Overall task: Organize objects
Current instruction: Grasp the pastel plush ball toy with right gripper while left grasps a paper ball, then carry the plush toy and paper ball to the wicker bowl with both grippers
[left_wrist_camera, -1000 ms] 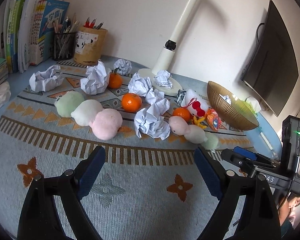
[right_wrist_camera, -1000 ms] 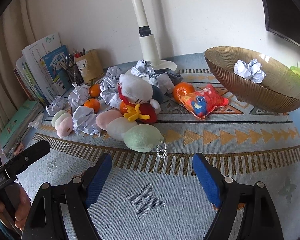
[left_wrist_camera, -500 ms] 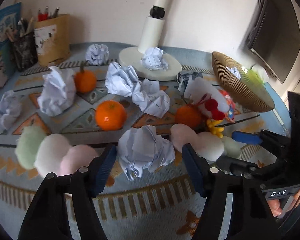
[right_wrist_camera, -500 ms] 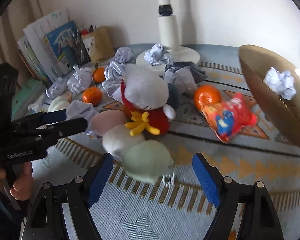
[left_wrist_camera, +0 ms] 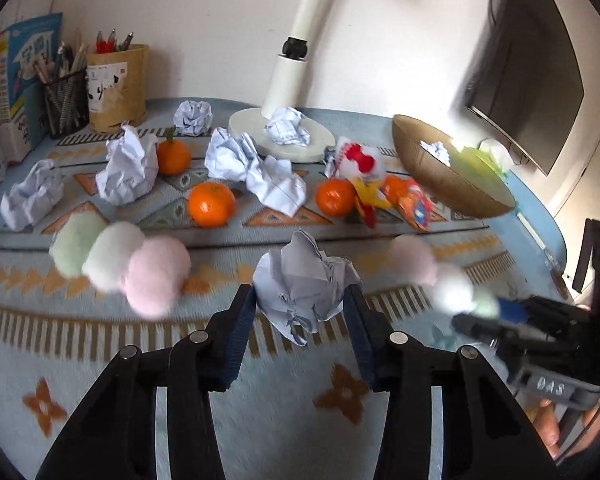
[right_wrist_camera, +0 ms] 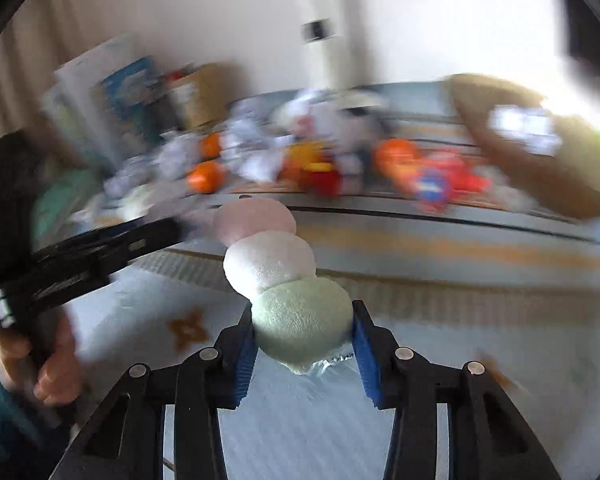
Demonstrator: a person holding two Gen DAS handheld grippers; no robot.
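In the left wrist view my left gripper (left_wrist_camera: 299, 297) is closing its jaws, and the blue pads press both sides of a crumpled paper ball (left_wrist_camera: 306, 280). The right wrist view is blurred. In it my right gripper (right_wrist_camera: 302, 322) is also closing its jaws, with the pads against the green end of a pink, white and green plush skewer (right_wrist_camera: 270, 258). That plush (left_wrist_camera: 440, 276) appears smeared at the right of the left wrist view, hanging from the right gripper (left_wrist_camera: 500, 316). A brown ribbed bowl (left_wrist_camera: 452, 188) at the back right holds one paper ball.
Several paper balls, oranges (left_wrist_camera: 211, 204), a second plush skewer (left_wrist_camera: 116, 264), a white and red plush toy (left_wrist_camera: 358, 162) and a snack packet (left_wrist_camera: 416, 204) lie on the patterned mat. A lamp base (left_wrist_camera: 280, 136), pen holders (left_wrist_camera: 116, 88) and books stand behind. A monitor (left_wrist_camera: 528, 64) is at the right.
Both grippers went from wide open to closed down: the left onto the paper ball, the right onto the plush's green end. The right view has become blurred with motion.
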